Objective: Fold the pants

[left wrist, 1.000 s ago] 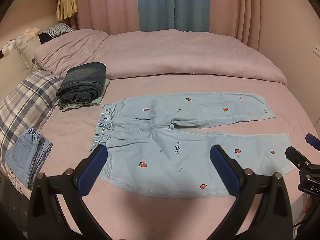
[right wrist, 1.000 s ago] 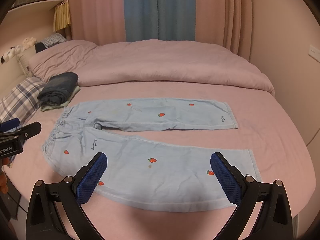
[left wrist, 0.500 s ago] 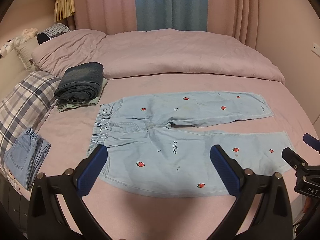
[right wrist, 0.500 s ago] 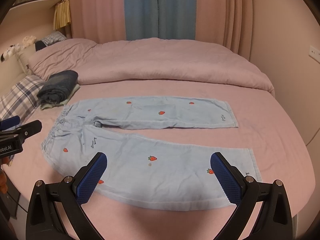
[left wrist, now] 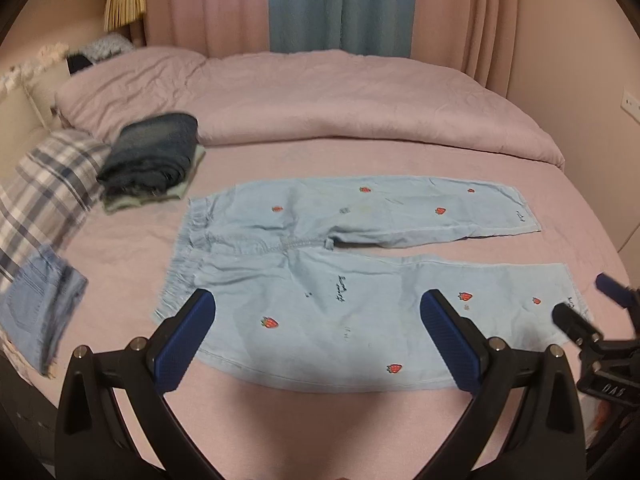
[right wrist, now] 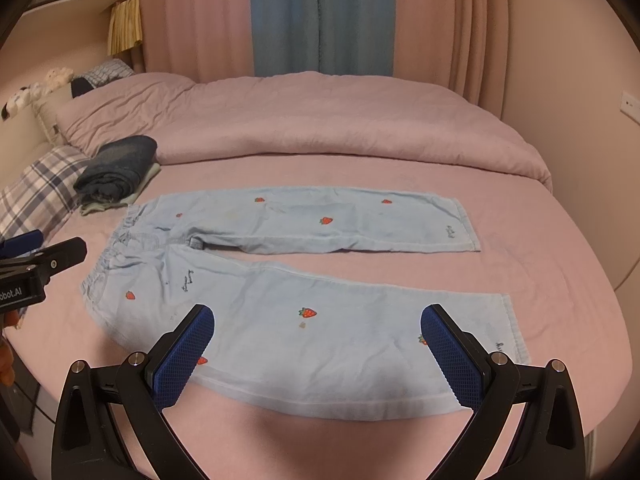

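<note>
Light blue pants with red strawberry prints lie flat on the pink bed, waistband to the left, both legs spread to the right. The same pants fill the middle of the right wrist view. My left gripper is open above the near edge of the waist end, holding nothing. My right gripper is open above the near leg, also holding nothing. Each gripper shows at the edge of the other's view: the right gripper and the left gripper.
A stack of folded dark jeans lies beyond the waistband. A plaid pillow and a folded light denim piece sit at the left edge. A rolled pink duvet crosses the far side. Curtains hang behind.
Both grippers have moved forward and lower toward the pants, which now look larger. The pants have not moved. Both grippers stay open.
</note>
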`<action>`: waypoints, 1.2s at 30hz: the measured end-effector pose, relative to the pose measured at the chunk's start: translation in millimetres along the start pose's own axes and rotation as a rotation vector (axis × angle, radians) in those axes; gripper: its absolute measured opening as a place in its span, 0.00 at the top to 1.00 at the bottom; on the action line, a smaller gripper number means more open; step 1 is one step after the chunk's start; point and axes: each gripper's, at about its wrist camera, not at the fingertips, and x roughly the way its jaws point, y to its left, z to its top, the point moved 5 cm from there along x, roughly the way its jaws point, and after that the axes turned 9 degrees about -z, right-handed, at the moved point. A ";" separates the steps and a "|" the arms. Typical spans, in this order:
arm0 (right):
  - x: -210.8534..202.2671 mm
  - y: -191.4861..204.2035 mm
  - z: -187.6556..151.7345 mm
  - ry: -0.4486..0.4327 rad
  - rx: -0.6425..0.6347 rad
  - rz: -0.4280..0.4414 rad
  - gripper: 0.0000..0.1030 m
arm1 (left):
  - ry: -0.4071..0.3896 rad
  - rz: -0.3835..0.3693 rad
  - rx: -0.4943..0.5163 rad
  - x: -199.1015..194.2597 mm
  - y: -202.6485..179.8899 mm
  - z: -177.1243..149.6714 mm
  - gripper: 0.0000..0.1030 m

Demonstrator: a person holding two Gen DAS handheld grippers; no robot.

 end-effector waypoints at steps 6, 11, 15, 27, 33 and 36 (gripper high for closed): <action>19.1 29.4 -15.8 0.042 -0.053 0.099 0.00 | 0.009 -0.099 -0.149 24.0 26.6 -14.0 0.00; 31.5 75.8 -39.1 0.081 -0.191 0.202 0.00 | 0.046 -0.124 -0.336 51.8 77.4 -39.3 0.00; 45.3 112.3 -65.1 0.067 -0.399 0.227 0.00 | 0.100 -0.166 -0.558 74.0 130.7 -71.1 0.01; 70.0 198.0 -110.6 -0.073 -0.807 0.299 0.41 | 0.073 -0.173 -0.725 105.7 183.7 -77.2 0.52; 78.2 213.5 -108.8 -0.054 -0.840 0.278 0.89 | 0.064 -0.140 -0.736 93.1 199.7 -88.4 0.83; 72.9 213.1 -102.0 -0.017 -0.805 0.324 0.89 | 0.066 -0.112 -0.703 80.9 199.2 -94.4 0.82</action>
